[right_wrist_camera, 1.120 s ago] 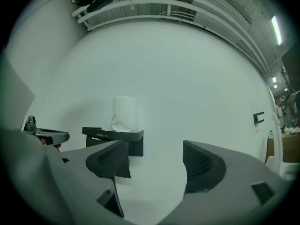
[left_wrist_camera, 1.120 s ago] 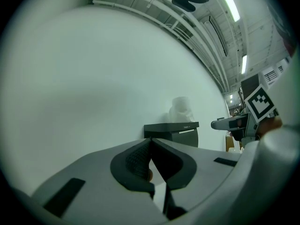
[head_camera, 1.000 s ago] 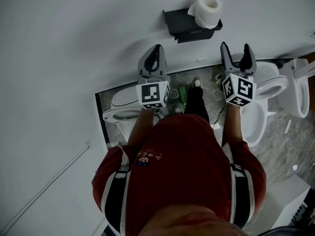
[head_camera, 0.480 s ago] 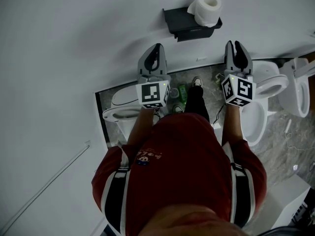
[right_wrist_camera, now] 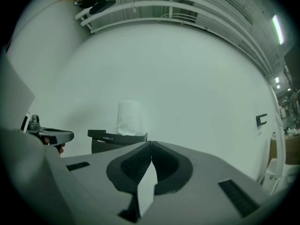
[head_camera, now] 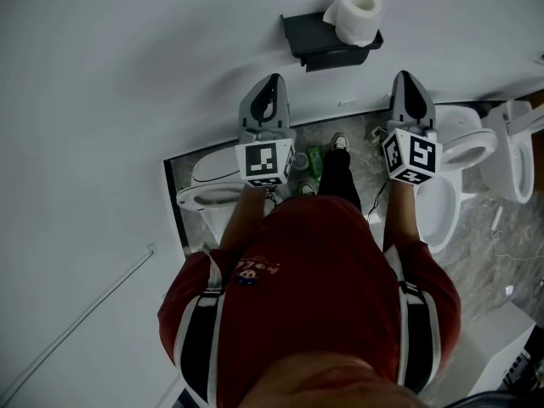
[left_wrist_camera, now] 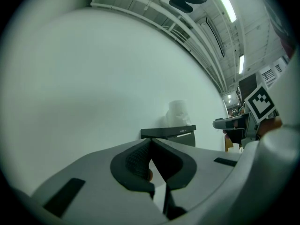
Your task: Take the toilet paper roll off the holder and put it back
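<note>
Room: a plain white wall (head_camera: 127, 75) fills most of the head view, with a strip of grey stone floor (head_camera: 365, 155) below it.
Fixtures: a white toilet (head_camera: 208, 185) stands under the left arm, and more white toilets (head_camera: 463, 143) stand to the right.
Holder: a black holder (head_camera: 310, 36) is fixed to the wall, above and between the two grippers.
Toilet paper roll: the white toilet paper roll (head_camera: 357, 17) stands upright at the holder's right end with its core hole facing up. Neither gripper touches it.
Left gripper: the left gripper (head_camera: 270, 87) is held level and points at the wall, below and left of the holder. In its own view the jaws meet at the tips with nothing between them.
Right gripper: the right gripper (head_camera: 410, 76) is held level, below and right of the holder, well apart from the roll. Its jaws have just been closing and now stand fully together, empty.
Marker cubes: a cube with square markers (head_camera: 264, 162) sits on the back of each gripper, facing the head camera.
Person: a red shirt (head_camera: 314, 270) with dark and white side stripes fills the lower middle of the head view, both forearms reaching forward.
</note>
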A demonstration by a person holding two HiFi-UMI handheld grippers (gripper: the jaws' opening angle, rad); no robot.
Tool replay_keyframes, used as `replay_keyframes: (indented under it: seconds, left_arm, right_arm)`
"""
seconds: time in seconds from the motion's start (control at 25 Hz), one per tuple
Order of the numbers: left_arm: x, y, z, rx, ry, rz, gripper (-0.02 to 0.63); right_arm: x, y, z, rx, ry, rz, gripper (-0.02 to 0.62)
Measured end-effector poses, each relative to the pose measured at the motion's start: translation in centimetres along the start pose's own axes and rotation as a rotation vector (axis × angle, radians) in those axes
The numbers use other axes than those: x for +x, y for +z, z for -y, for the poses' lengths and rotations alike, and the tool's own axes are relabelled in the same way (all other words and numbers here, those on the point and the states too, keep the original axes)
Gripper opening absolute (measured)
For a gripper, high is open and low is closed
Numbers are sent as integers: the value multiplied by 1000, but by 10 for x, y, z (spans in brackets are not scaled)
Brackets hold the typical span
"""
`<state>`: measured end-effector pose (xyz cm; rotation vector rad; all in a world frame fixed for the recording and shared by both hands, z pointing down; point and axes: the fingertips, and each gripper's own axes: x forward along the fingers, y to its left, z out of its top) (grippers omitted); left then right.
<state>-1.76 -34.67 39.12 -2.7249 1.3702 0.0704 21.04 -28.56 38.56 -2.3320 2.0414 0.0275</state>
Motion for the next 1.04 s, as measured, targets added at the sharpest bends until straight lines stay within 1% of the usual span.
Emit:
replay_keyframes:
  seconds: [1.04]
  left_arm:
    - [-3,2,-5,-1,0,-4,19]
  right_arm:
    - [2,5,-9,-17,15,5,9]
